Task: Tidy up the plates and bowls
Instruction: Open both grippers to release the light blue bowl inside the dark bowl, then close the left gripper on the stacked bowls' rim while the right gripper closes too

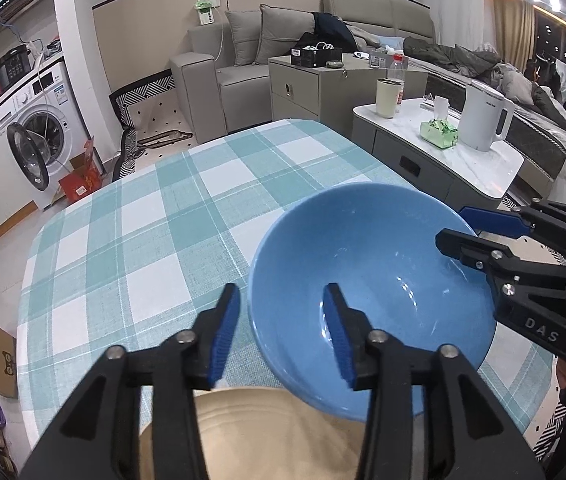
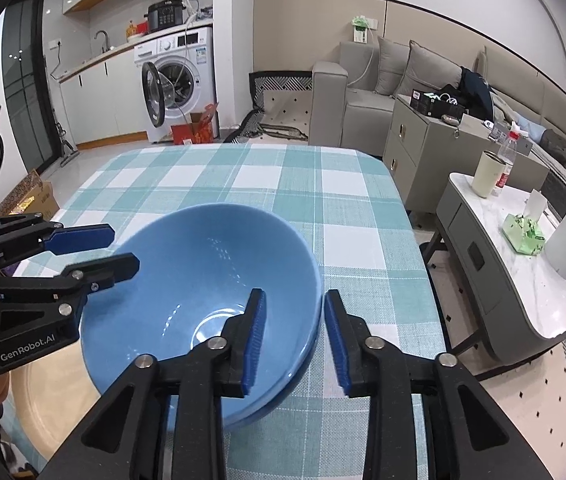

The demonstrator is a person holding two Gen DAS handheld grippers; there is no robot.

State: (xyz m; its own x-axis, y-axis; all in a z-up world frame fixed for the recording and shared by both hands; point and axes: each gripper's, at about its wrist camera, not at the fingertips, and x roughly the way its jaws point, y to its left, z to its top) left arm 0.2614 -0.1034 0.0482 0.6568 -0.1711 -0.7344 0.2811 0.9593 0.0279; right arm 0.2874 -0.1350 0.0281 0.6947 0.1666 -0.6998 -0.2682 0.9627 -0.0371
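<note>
A blue bowl [image 1: 367, 256] [image 2: 203, 280] is tilted over the checked table, its lower edge above a cream plate [image 1: 267, 440] [image 2: 51, 400]. My left gripper [image 1: 283, 336] is open and straddles the bowl's left rim, one finger inside and one outside, pads apart from it. It shows in the right wrist view [image 2: 119, 246] at the left. My right gripper [image 2: 293, 340] is open and straddles the bowl's right rim, pads not pressing on it. It shows in the left wrist view [image 1: 453, 226] at the right.
The teal and white checked table [image 1: 155, 224] [image 2: 267, 184] stretches ahead of both grippers. A side table [image 2: 523, 280] with a white kettle [image 1: 483, 116], cup and tissue pack stands to the right. A cabinet, sofa and washing machine are beyond.
</note>
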